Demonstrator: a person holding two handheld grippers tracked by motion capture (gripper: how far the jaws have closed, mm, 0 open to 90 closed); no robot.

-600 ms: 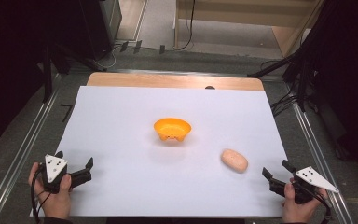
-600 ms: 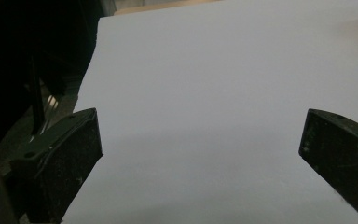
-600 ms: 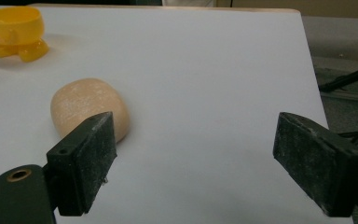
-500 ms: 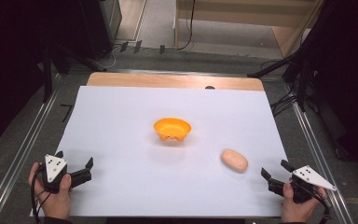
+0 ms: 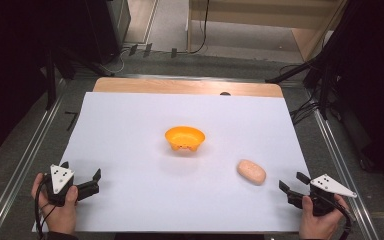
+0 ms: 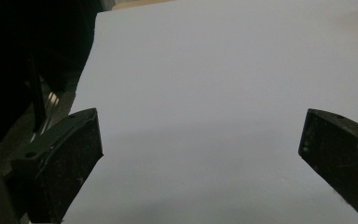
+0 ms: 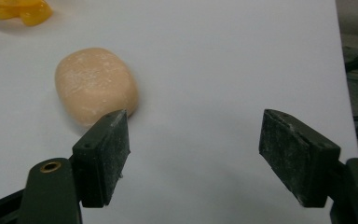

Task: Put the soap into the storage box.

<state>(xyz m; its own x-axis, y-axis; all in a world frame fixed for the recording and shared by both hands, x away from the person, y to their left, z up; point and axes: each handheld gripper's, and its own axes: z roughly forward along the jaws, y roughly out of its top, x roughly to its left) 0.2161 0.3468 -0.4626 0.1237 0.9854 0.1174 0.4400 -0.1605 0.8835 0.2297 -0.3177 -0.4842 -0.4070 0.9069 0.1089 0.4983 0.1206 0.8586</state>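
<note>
I hold my right gripper (image 5: 291, 184) low at the near right corner of the white sheet (image 5: 130, 130). Its jaws stand apart with nothing between them. The bread roll (image 5: 251, 171) lies flat on the sheet just ahead of this gripper and a bit to its left, near the left jaw but not touching it. The roll is a long oval. In the high view its long side runs from the far left to the near right, so one end points toward my right gripper. The orange bowl (image 5: 184, 138) sits farther off past the roll. My left gripper (image 5: 87, 181) rests at the near left corner, jaws wide apart and empty, well away from the roll.
</note>
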